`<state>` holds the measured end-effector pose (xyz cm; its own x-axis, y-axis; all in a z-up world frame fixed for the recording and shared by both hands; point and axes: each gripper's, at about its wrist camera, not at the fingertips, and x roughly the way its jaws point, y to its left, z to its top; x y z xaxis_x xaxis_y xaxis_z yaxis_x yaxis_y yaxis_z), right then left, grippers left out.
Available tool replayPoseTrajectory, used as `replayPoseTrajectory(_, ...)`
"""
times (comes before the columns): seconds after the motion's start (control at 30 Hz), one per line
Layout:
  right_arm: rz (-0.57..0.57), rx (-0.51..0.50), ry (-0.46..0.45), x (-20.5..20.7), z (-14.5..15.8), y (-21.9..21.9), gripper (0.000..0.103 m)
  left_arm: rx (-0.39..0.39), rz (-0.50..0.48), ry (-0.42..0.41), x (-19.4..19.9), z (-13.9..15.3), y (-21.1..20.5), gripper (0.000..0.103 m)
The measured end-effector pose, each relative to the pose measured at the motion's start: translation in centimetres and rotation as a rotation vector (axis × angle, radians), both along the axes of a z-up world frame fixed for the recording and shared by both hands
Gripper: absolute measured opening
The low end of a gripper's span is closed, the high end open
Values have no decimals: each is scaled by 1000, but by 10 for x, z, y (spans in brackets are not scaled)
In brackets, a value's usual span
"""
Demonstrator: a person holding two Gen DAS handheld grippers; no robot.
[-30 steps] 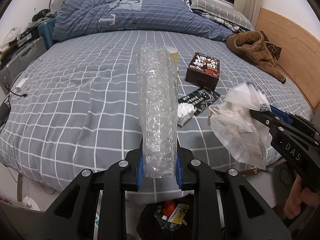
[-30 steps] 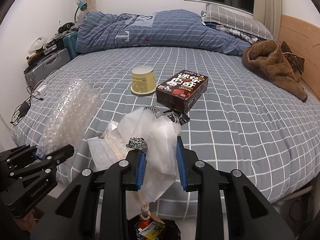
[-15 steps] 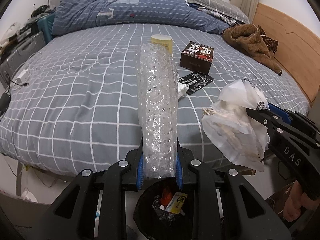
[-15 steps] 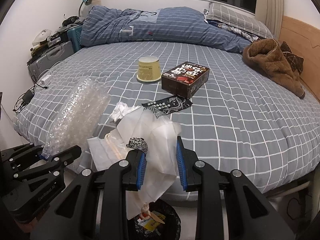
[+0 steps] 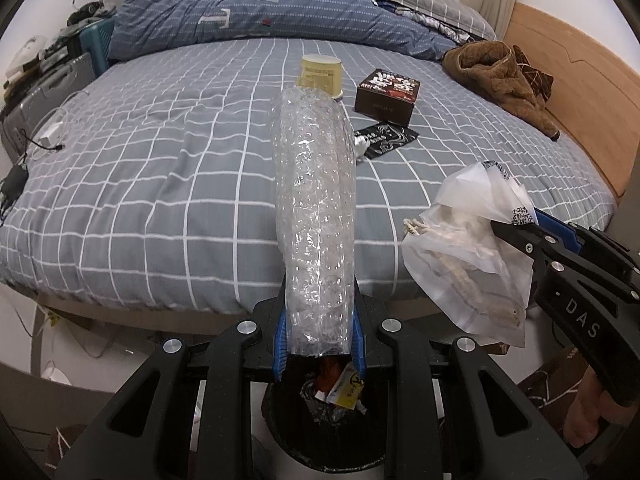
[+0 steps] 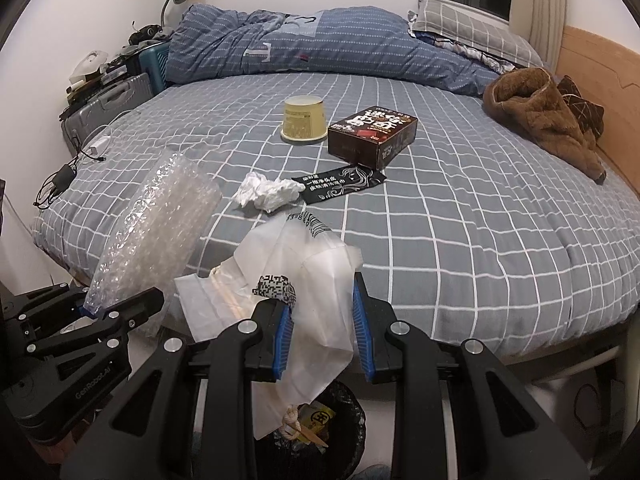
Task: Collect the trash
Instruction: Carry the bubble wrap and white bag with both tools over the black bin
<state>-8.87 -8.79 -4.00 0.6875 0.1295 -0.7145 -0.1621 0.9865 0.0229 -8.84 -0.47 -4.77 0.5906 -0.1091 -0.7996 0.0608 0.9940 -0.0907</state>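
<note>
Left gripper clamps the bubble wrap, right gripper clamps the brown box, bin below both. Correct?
Not quite. The right gripper clamps a white plastic bag, not the brown box, which lies on the bed; the right wrist view shows it. The left gripper does clamp the bubble wrap, bin below.

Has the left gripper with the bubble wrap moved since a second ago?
Yes. The left gripper, shut on the bubble wrap, has drawn back from the bed and now sits over the black trash bin, which shows more fully below it.
</note>
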Motion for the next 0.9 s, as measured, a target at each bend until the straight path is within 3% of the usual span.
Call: replayPoseTrajectory(0.9,-16,-4,56,-57,-15,-3,26,-14,3,60,-58,-13,-12,24)
